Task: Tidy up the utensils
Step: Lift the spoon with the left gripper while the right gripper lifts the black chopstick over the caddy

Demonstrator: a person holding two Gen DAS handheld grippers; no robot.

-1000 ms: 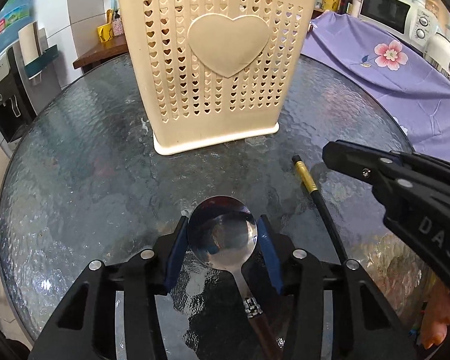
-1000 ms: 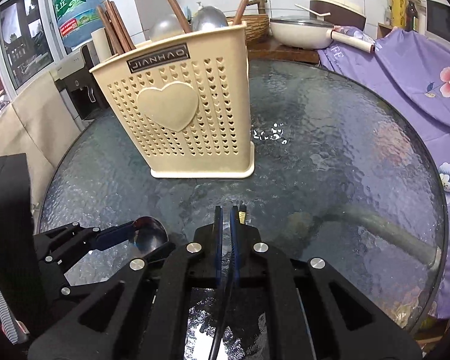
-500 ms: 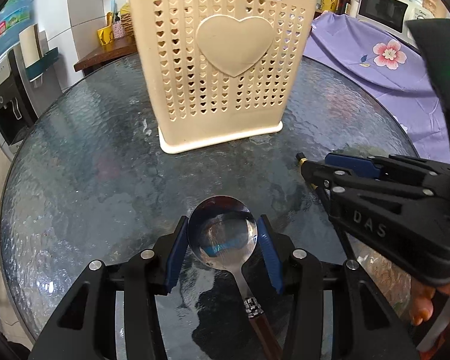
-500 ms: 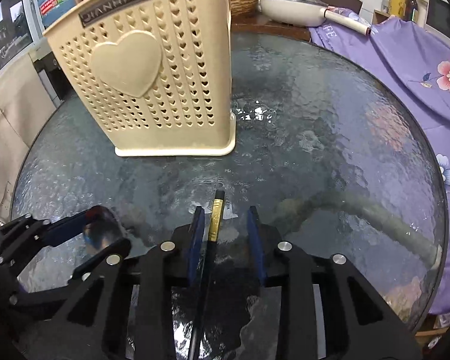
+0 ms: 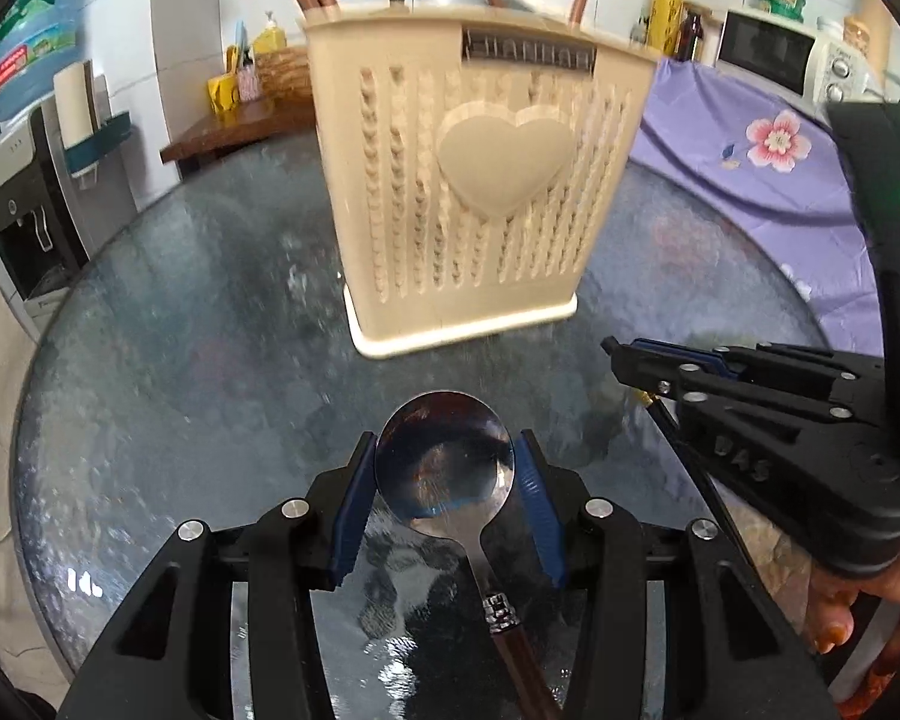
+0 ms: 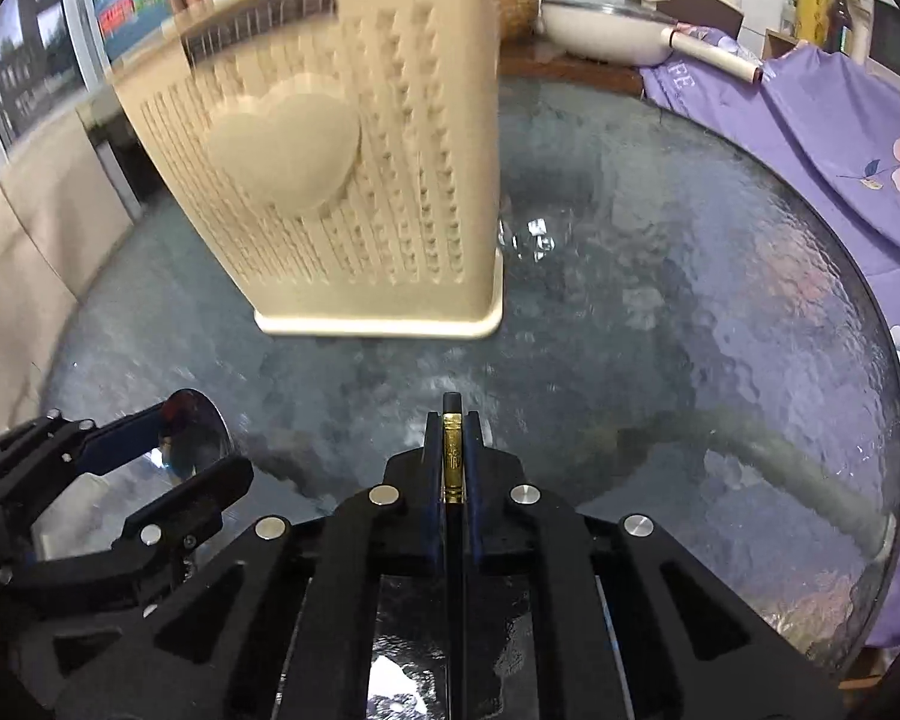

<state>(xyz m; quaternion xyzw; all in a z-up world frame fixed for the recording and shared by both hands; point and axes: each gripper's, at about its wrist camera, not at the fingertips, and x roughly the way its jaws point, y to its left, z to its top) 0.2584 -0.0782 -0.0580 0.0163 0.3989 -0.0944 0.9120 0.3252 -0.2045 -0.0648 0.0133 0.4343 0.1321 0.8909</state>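
Note:
My left gripper [image 5: 444,438] is shut on the bowl of a steel spoon [image 5: 444,468]; both blue pads press its sides, and its brown handle runs back under the gripper. The jaws of my right gripper [image 6: 453,417] are closing, and the pads press on a black chopstick [image 6: 453,450] with a gold band, its tip poking out in front. In the left wrist view the right gripper [image 5: 615,348] is at the right with the chopstick [image 5: 714,498] slanting below it. The left gripper [image 6: 210,438] and spoon [image 6: 195,432] show at the lower left of the right wrist view. A cream utensil holder [image 5: 480,192] [image 6: 330,180] with a heart stands ahead, with chopsticks and a ladle in it.
The round textured glass table [image 5: 210,360] [image 6: 690,300] carries the holder. A purple floral cloth [image 5: 750,156] lies beyond its right edge, with a microwave [image 5: 780,54] behind. A water dispenser [image 5: 24,222] stands at the left, a white pan [image 6: 606,30] at the back. A person's hand [image 5: 858,618] grips the right tool.
The right gripper came down over the chopstick's end, opened around it and closed on it. The spoon stayed in the left gripper. The holder now sits higher in both views.

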